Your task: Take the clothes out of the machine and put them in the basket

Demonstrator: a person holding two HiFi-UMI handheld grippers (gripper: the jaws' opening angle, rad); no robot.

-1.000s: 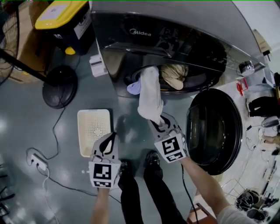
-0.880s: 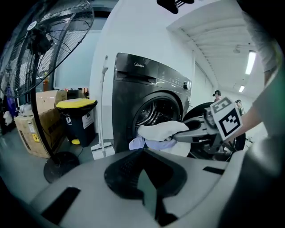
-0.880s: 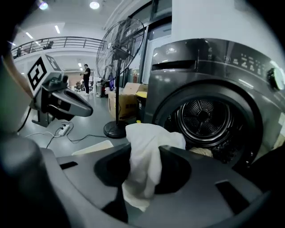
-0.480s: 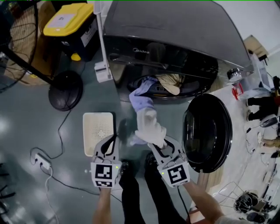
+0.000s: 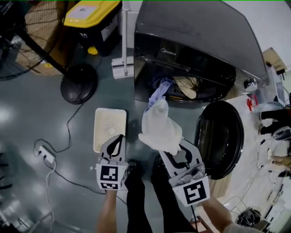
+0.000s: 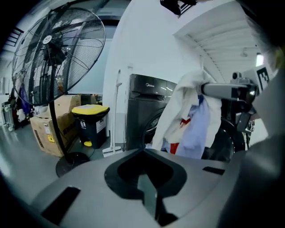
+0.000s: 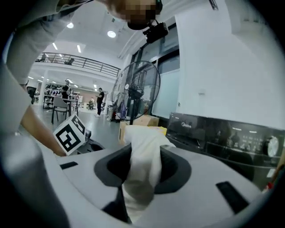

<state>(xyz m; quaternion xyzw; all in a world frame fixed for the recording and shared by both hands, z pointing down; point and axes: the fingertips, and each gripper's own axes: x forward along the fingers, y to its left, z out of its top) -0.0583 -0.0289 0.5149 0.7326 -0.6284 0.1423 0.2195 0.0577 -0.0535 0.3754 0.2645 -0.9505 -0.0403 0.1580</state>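
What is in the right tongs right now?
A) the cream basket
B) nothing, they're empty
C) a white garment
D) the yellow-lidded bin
C: the right gripper view shows the right tongs closed on a white garment, which in the head view hangs from them in front of the washing machine.

Glossy grey floor [image 5: 27,113], pedestal fan [image 6: 54,52], yellow-lidded bin [image 5: 93,12], cardboard box [image 6: 44,130], power strip [image 5: 44,154], white wall [image 6: 147,44], ceiling lights [image 7: 111,34].
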